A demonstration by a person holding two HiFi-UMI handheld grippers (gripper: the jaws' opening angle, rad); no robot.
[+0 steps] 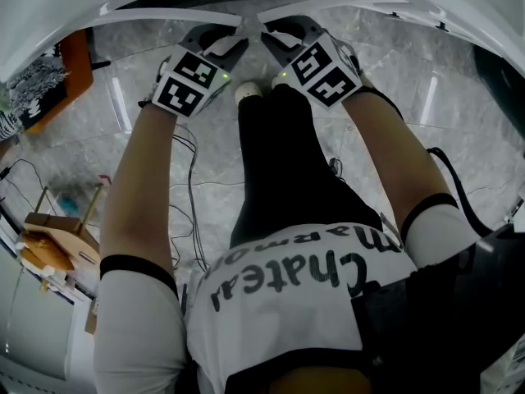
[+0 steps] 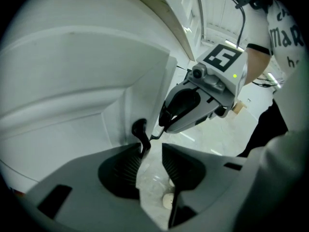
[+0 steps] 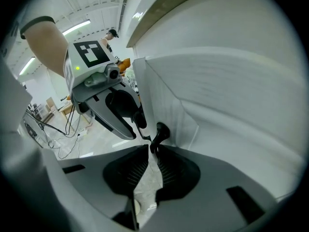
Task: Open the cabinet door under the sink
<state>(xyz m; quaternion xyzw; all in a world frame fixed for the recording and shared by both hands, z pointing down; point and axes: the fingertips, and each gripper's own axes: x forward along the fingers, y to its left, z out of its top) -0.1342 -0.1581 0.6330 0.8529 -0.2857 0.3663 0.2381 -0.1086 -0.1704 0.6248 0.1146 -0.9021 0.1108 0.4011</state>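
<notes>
Your left gripper (image 2: pixel 151 154) stands with its jaws moderately apart. The left handle (image 2: pixel 139 131), a small black hook on the free edge of the left door (image 2: pixel 72 81), sits at the tip of the left-hand pad with open space on its other side, so nothing is clamped there. Your right gripper (image 3: pixel 152 153) is much narrower: the tail of the right handle (image 3: pixel 158 132) drops between its tips, and both pads look to touch it (it reads as a grip, though only just). The right door (image 3: pixel 231 95) and its partner, both under the sink, lie just far of the jaws and are already swung slightly toward you, their free edges close together between your two hands. Each handle runs upright along its door's edge, across the line of the jaws. Each hand is nearest its own door, so the coming pull should run toward you and outward, right hand first unless the left closes.
</notes>
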